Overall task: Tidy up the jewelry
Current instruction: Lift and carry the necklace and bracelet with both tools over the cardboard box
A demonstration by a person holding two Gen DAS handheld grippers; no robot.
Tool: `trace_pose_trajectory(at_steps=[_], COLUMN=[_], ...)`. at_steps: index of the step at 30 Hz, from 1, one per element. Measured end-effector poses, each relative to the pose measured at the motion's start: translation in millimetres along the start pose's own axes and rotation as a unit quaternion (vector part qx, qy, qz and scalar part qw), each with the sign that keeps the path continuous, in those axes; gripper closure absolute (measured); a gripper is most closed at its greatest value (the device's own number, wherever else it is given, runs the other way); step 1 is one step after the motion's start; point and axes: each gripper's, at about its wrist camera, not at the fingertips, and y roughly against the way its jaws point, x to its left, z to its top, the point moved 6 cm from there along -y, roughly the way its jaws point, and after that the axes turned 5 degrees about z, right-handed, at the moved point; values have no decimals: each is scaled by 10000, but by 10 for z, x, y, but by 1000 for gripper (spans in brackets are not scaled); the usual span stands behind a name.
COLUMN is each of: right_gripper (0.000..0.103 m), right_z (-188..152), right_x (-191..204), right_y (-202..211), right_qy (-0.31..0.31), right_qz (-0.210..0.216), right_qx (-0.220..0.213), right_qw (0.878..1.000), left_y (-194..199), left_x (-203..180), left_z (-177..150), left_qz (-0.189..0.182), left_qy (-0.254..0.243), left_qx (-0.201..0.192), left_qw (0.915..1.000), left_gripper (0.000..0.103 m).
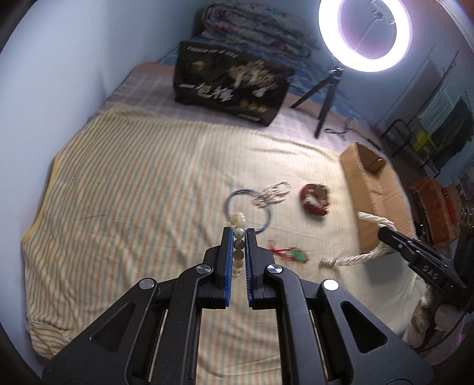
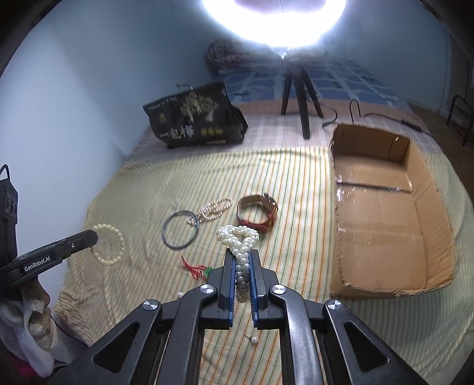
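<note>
My left gripper [image 1: 238, 234] is shut on a cream bead bracelet [image 1: 238, 222], held above the striped cloth; the bracelet also shows in the right wrist view [image 2: 109, 244]. My right gripper [image 2: 241, 254] is shut on a white pearl necklace [image 2: 237, 237], which hangs from it in the left wrist view [image 1: 367, 237]. On the cloth lie a blue bangle [image 2: 180, 231], a small pearl string [image 2: 214, 208], a red and gold bracelet [image 2: 257, 213] and a red-and-green charm [image 2: 197, 269]. An open, empty cardboard box [image 2: 385, 207] stands to the right.
Two loose pearl earrings [image 2: 254, 340] lie on the cloth near me. A black printed bag [image 2: 192, 118] and a ring light on a tripod [image 2: 299, 97] stand at the back. A wall runs along the left; folded bedding [image 1: 254, 26] is behind the bag.
</note>
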Motion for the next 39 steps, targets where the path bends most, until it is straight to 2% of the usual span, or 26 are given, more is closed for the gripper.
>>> trace_pose_trajectory(at_steps=[10, 19, 30, 39], right_gripper=[97, 97, 97, 97], right_z=[340, 694, 1086, 1240], right_x=[-153, -476, -1124, -1649], right_y=[428, 662, 685, 594], right_qy=[-31, -7, -212, -392], right_qz=[64, -329, -821, -1112], right_qx=[-515, -889, -1055, -953], right_qw=[9986, 9955, 9908, 9884], left_y=[249, 236, 59, -191], left_x=[-671, -1286, -1938, -2397], left_z=[56, 123, 223, 230], left_qz=[-523, -891, -1274, -1482], left_qy=[-242, -487, -722, -916], left_qx=[-297, -364, -288, -135], left_qw=[9979, 9942, 9888, 9846], left_gripper=[98, 98, 98, 98])
